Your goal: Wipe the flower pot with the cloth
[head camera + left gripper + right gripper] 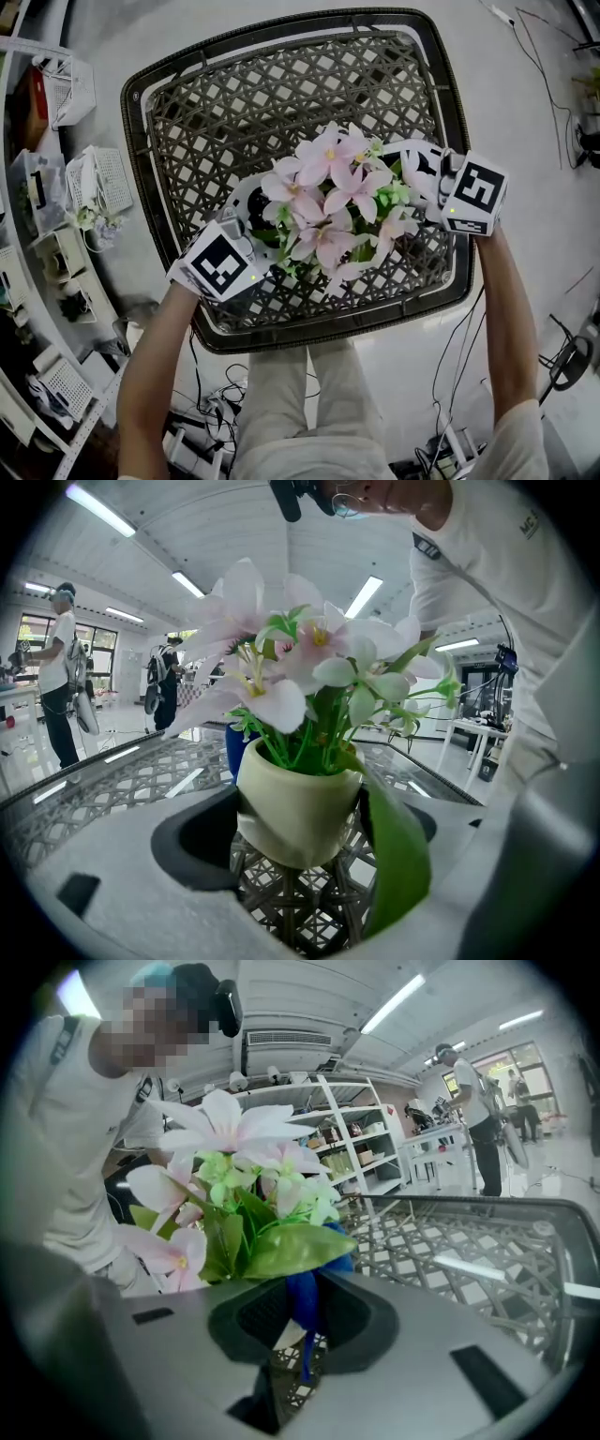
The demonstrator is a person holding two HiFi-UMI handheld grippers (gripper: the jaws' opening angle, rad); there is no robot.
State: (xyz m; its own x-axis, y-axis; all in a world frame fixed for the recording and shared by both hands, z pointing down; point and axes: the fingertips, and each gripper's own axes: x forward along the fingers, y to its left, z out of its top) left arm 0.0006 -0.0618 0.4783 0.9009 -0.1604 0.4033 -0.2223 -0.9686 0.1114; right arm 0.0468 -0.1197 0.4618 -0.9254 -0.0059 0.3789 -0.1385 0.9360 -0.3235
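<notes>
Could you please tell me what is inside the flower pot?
Green stems rise from the flower pot, bearing leaves and pale pink flowers. Whatever fills the pot below them is covered by foliage.

blossoms (328,202) overhang the pot (298,808); the wicker table's (281,94) far half lies open.

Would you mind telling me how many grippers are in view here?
2. The left gripper, left of the flowers in the head view, has its jaws on the cream flower pot. The right gripper, on their right, holds the blue cloth in its jaws.
</notes>
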